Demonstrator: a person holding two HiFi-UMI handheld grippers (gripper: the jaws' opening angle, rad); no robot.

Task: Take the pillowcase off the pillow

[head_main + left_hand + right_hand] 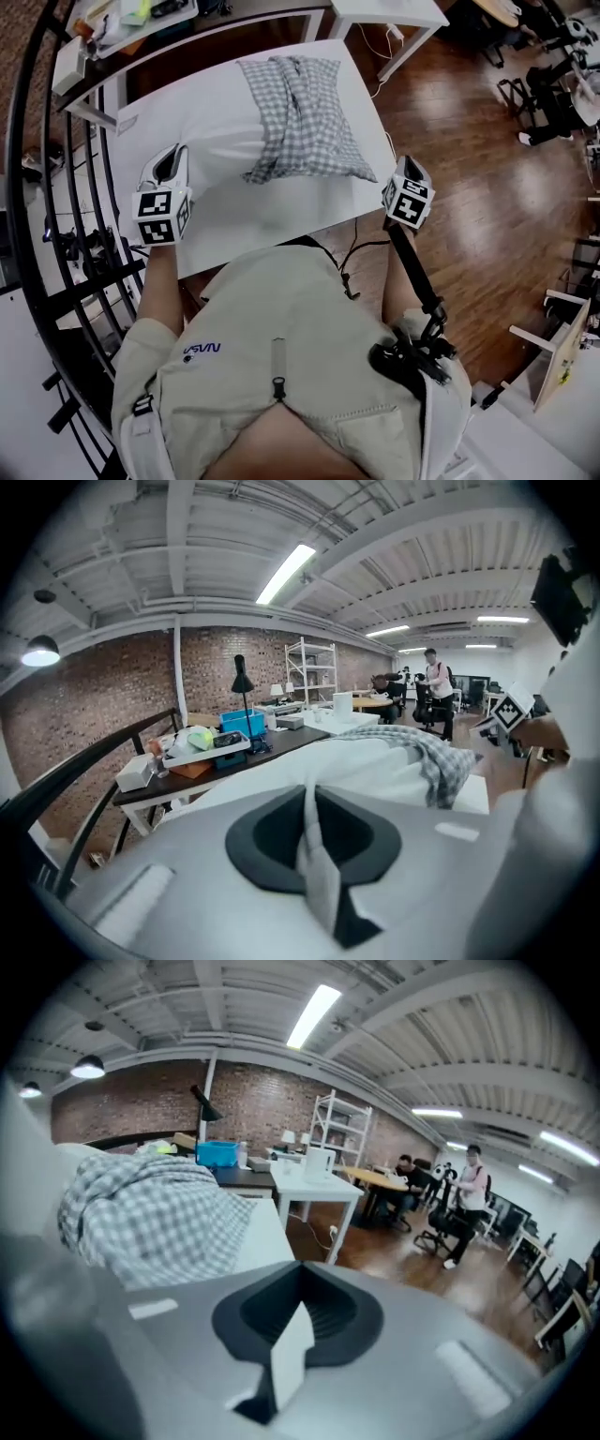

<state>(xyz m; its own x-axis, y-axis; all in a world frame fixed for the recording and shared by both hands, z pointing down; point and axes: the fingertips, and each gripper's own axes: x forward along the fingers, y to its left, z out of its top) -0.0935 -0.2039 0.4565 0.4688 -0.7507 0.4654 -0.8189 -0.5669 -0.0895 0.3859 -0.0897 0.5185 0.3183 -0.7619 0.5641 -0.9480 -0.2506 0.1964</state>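
A grey-and-white checked pillowcase (305, 117) lies bunched on the far half of the white table (281, 220). It also shows in the left gripper view (436, 757) and the right gripper view (155, 1213). To its left lies the white pillow (220, 150), which bulges up toward my left gripper (356, 761). My left gripper (173, 157) hangs over the table's left part. Its jaws are shut on a thin fold of white fabric (314, 855) that runs on into the pillow. My right gripper (405, 169) hangs off the table's right front corner, shut and holding nothing (298, 1312).
A dark desk (141, 28) behind the table carries a blue box (242, 724) and a tray of clutter. A black curved railing (37, 187) runs along the left. A small white table (384, 14) stands at the back right, with wood floor (487, 187) and office chairs beyond.
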